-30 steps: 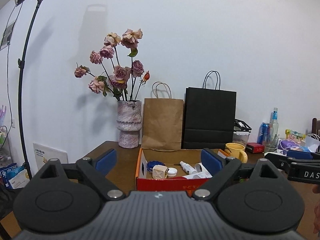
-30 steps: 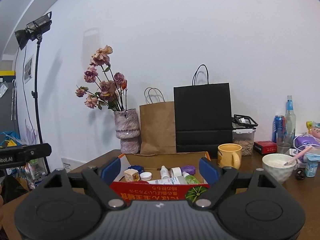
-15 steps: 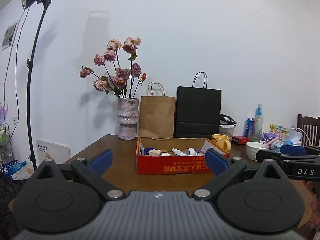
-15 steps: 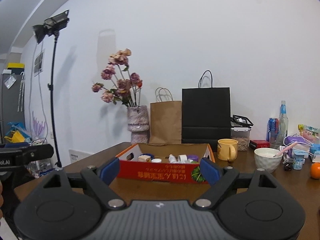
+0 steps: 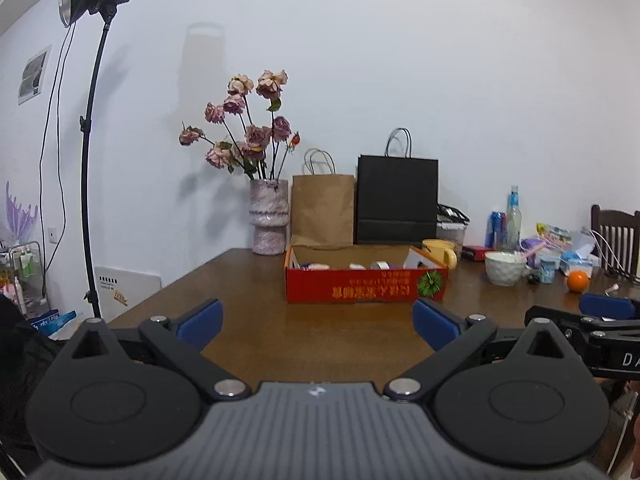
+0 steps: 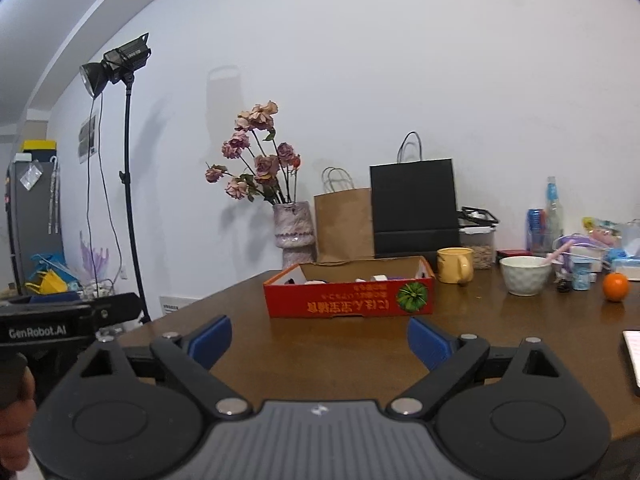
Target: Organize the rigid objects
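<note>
A: Jaws?
B: I see left gripper (image 5: 316,320) and right gripper (image 6: 318,336) both spread wide, holding nothing.
A: Items?
B: Small bottles and jars sit in the red cardboard box (image 5: 366,290) mid-table (image 5: 248,280), well ahead. Probably light, stiff, slick; I'd pinch each body.

Black ribbed body, blue fingers (image 5: 434,323), silver screws

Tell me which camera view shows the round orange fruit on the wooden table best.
The right wrist view: the round orange fruit sits whole and larger, with bare table around it. The left wrist view shows it smaller, near the edge.
</note>
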